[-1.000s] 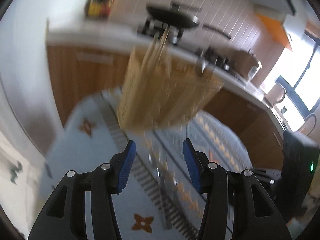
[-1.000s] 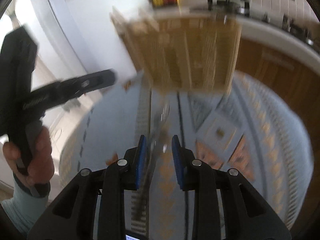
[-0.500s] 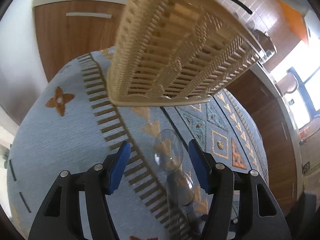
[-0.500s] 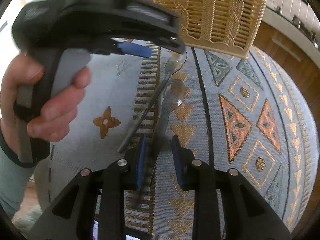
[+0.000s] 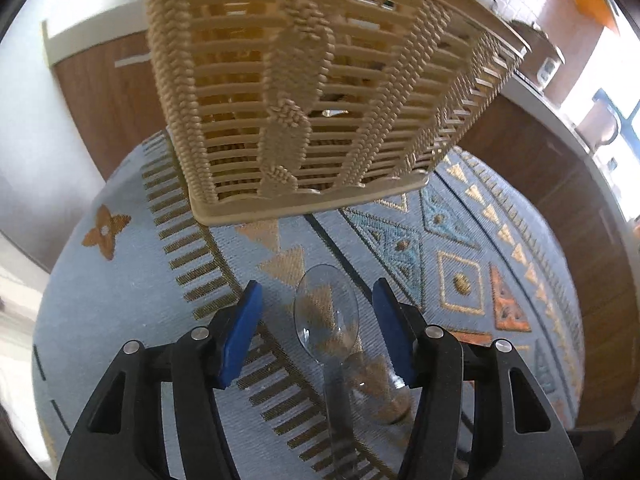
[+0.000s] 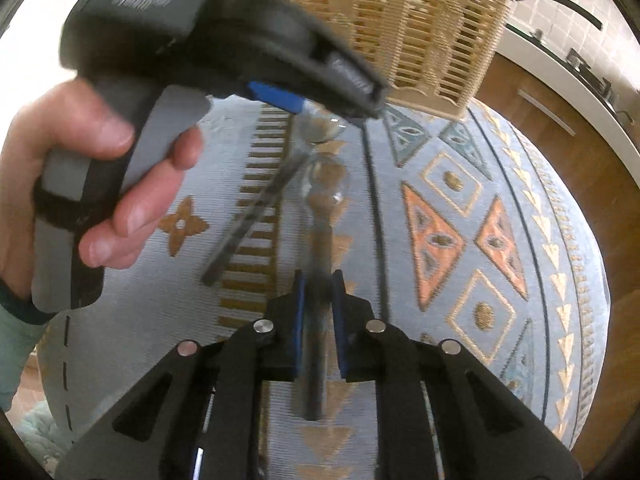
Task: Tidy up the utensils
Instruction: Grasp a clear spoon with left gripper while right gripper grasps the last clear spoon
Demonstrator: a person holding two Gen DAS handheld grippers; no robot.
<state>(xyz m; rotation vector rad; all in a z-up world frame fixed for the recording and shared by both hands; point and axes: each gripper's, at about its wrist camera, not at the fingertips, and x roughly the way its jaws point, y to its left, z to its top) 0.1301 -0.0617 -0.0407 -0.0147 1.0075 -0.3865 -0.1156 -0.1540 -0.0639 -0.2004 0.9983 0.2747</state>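
Right gripper point(image 6: 318, 296) is closing on one clear plastic spoon's point(image 6: 320, 240) handle; left gripper point(image 5: 318, 320), closing too, straddles another clear plastic spoon's point(image 5: 326, 312) bowl untouched.

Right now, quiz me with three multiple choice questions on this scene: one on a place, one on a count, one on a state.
1. Where does the basket stand?
A. on the cloth, beyond the spoons
B. on the counter
C. in the person's hand

2. How many clear spoons lie on the cloth?
A. one
B. two
C. four

3. What is between the right gripper pads?
A. nothing
B. a spoon's bowl
C. a spoon's handle

Answers:
1. A, its base sits on the cloth.
2. B, near spoon and far spoon.
3. C, the jaws are closing around the near spoon's handle.
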